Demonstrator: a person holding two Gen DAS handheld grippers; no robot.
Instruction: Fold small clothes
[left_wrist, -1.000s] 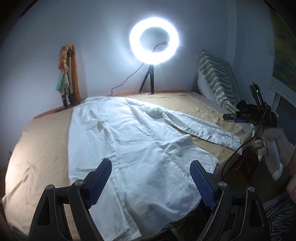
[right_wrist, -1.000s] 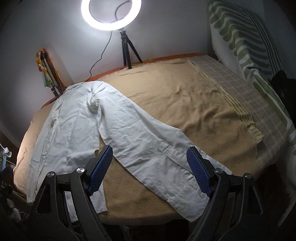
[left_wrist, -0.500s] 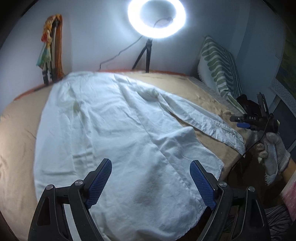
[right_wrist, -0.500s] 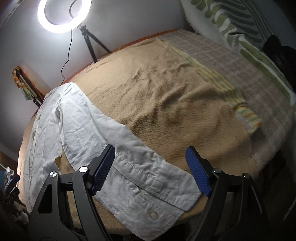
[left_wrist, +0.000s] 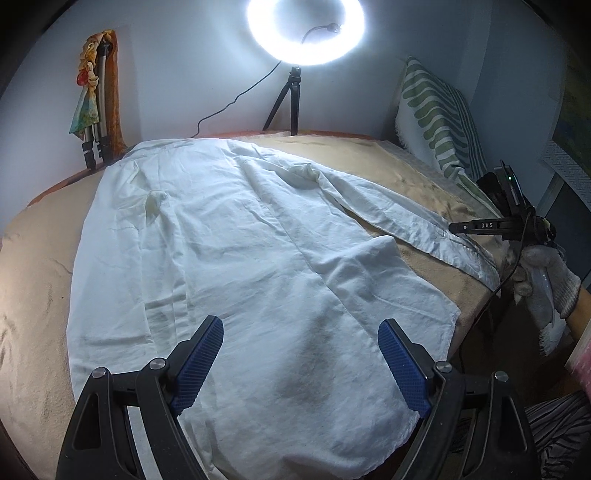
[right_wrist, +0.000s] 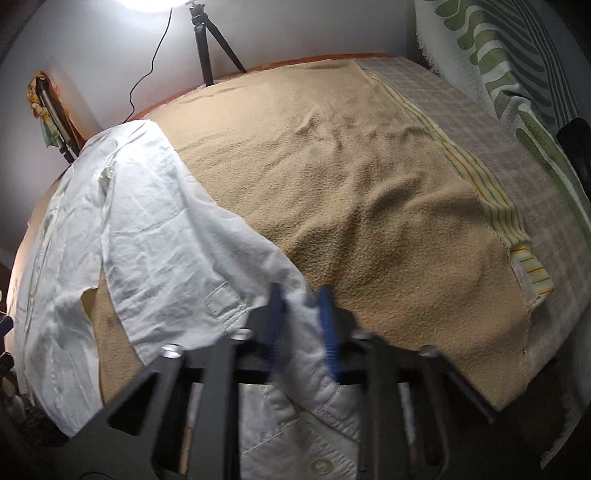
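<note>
Right wrist: right gripper (right_wrist: 301, 326) closing on sleeve (right_wrist: 207, 254) cuff, thin bite, risking slip; left gripper (left_wrist: 301, 363) hanging wide.

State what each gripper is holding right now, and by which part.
The right gripper, whose jaws have just been closing, pinches the white shirt by its sleeve near the cuff. The left gripper is open above the shirt's hem, holding nothing.

Shirt (left_wrist: 240, 266) is lying spread on the blanket (right_wrist: 369, 184), its sleeve (right_wrist: 207, 258) reaching rightward toward the near edge. Ring light (left_wrist: 306, 29) is standing behind it; pillow (left_wrist: 436, 122) is apparently leaning at the far right; a tripod (left_wrist: 98, 122) is standing far left.
</note>
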